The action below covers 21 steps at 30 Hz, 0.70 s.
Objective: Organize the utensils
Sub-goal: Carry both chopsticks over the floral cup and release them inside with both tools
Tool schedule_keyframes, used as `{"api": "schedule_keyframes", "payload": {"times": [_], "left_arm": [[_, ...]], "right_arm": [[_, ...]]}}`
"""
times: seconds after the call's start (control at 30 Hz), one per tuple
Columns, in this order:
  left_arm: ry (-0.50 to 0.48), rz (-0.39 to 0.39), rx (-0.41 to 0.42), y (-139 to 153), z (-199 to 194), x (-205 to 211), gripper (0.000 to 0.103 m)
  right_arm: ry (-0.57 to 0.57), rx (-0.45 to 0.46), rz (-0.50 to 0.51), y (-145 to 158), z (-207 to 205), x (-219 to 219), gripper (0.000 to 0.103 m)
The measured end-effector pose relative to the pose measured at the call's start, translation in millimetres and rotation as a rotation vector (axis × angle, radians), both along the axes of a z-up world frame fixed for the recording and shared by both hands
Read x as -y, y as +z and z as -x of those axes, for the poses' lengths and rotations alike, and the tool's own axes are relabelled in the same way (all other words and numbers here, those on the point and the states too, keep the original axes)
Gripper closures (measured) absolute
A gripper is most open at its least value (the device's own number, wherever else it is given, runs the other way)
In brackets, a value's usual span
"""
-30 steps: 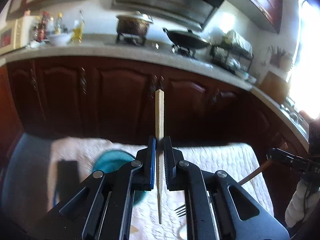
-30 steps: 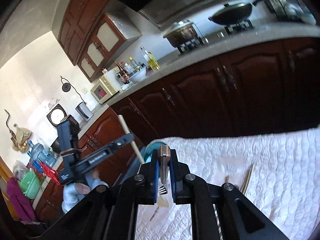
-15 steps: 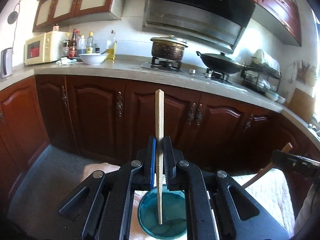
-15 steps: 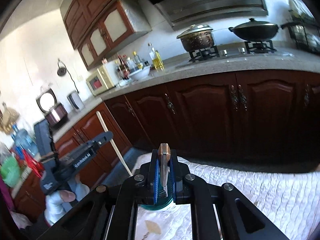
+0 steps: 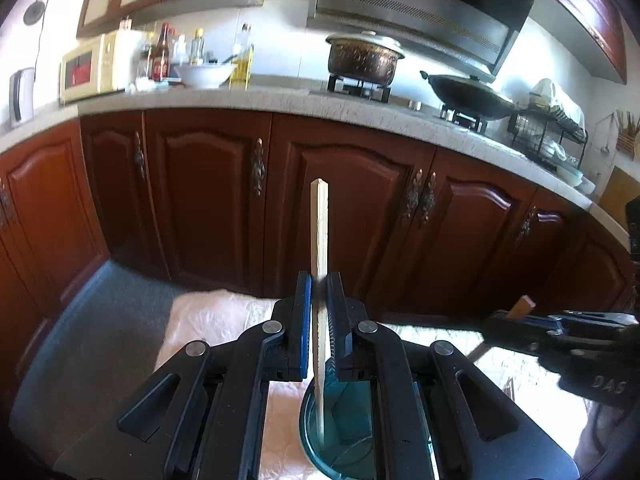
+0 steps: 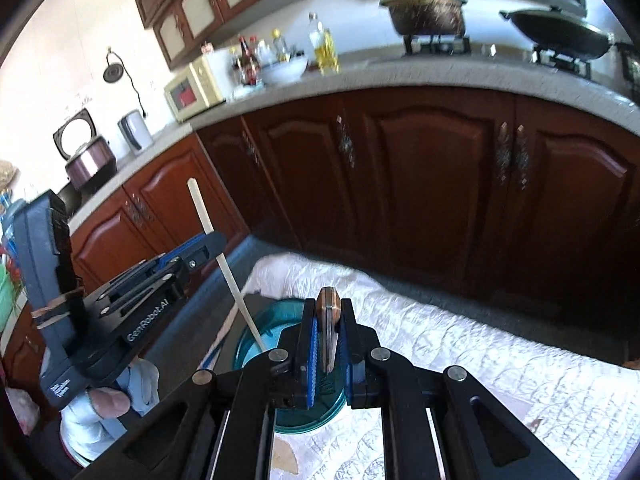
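Note:
My left gripper is shut on a pale wooden chopstick that stands upright, its lower end down inside the rim of a teal cup. In the right wrist view the left gripper comes in from the left, the chopstick slanting into the cup. My right gripper is shut on a wooden-handled fork, handle end up, over the cup's right side. From the left wrist the right gripper shows at the right edge with the brown handle.
A white quilted cloth covers the table. A dark flat object lies left of the cup. A gloved hand holds the left gripper. Dark wooden cabinets and a counter with a pot and wok stand beyond.
Both grippers have swung left and down to the teal cup, each still shut on its utensil. The chopstick's lower end now sits in the cup, and the fork hangs over it.

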<state>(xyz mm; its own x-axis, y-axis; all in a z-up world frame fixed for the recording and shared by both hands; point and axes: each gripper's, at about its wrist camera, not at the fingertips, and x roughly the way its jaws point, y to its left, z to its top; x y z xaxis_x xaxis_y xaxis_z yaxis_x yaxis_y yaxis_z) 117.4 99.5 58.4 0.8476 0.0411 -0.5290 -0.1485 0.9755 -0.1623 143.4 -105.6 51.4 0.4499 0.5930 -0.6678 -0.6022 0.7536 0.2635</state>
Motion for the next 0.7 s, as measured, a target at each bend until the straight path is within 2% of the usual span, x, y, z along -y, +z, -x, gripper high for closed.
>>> {"api": "schedule_keyframes", "payload": {"times": [0.17,0.27,0.33,0.4,0.43,0.5,0.7], "left_arm": [[0.000,0.018,-0.035,-12,-1,1,0.097],[-0.003,0.029,-0.059,-20,-2,2,0.097],[-0.004,0.033,-0.073,-23,-3,3,0.096],[-0.002,0.037,-0.081,-26,-2,3,0.092],[0.001,0.042,-0.083,-26,-1,3,0.089],[0.001,0.058,-0.085,-26,0,2,0.077],[-0.003,0.076,-0.082,-23,6,3,0.065]], "right_arm": [[-0.006,-0.030,0.009,-18,-14,-7,0.094],[-0.018,-0.047,-0.029,-23,-20,-2,0.093],[-0.026,-0.058,-0.040,-23,-19,0,0.084],[-0.023,-0.056,-0.053,-21,-17,2,0.074],[-0.024,-0.055,-0.055,-20,-15,5,0.073],[-0.032,-0.060,-0.068,-19,-13,9,0.073],[-0.063,-0.077,-0.088,-17,-9,22,0.066]]}}
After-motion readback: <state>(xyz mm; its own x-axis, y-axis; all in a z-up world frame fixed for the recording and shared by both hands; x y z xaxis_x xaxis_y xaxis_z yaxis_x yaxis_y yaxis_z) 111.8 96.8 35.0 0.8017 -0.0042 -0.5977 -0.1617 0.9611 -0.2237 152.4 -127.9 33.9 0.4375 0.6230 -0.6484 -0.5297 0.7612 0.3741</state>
